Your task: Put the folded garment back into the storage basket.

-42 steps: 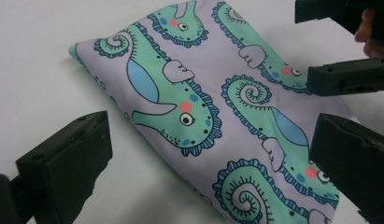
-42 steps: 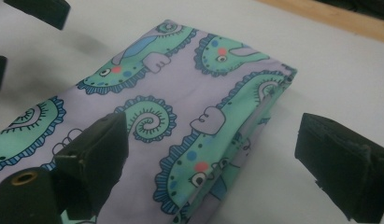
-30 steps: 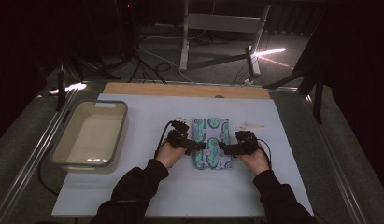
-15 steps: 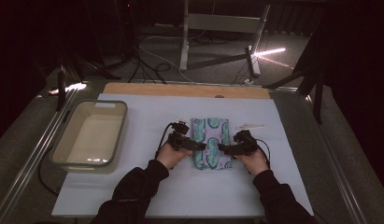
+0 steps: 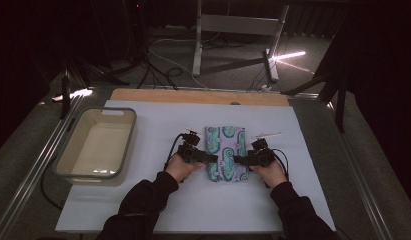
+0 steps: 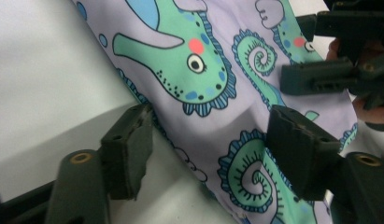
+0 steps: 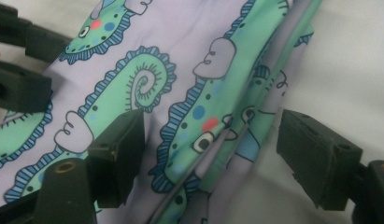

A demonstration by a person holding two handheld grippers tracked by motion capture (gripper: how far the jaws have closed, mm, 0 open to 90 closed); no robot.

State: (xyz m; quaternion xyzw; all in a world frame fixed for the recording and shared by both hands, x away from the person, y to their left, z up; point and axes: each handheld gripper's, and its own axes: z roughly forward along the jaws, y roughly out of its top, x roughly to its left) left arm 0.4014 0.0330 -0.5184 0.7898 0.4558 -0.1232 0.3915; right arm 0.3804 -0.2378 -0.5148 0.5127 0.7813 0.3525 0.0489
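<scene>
Lying folded in the middle of the white mat (image 5: 293, 200), the seahorse-print cloth (image 5: 226, 152) forms a neat upright rectangle between the two hands. It looks thin, soft and light, probably a smooth stretchy knit that will sag and slide once lifted, so it is best taken at the stacked edges, where a bite catches every layer together. The left gripper (image 6: 208, 149) has its jaws spread apart, one over the bare mat and one over the print, straddling the cloth's left edge without pinching it. The right gripper (image 7: 213, 154) is likewise spread wide across the right edge, where several folded layers show as ridges. Whether either jaw actually touches the fabric is hard to judge. How many layers the fold holds cannot be counted, and the near corners are cut off in both gripper views. A grey tub (image 5: 63, 162) stands well to the left on the bench (image 5: 193, 95), and a thin pale stick (image 5: 267, 134) lies just beyond the cloth.
</scene>
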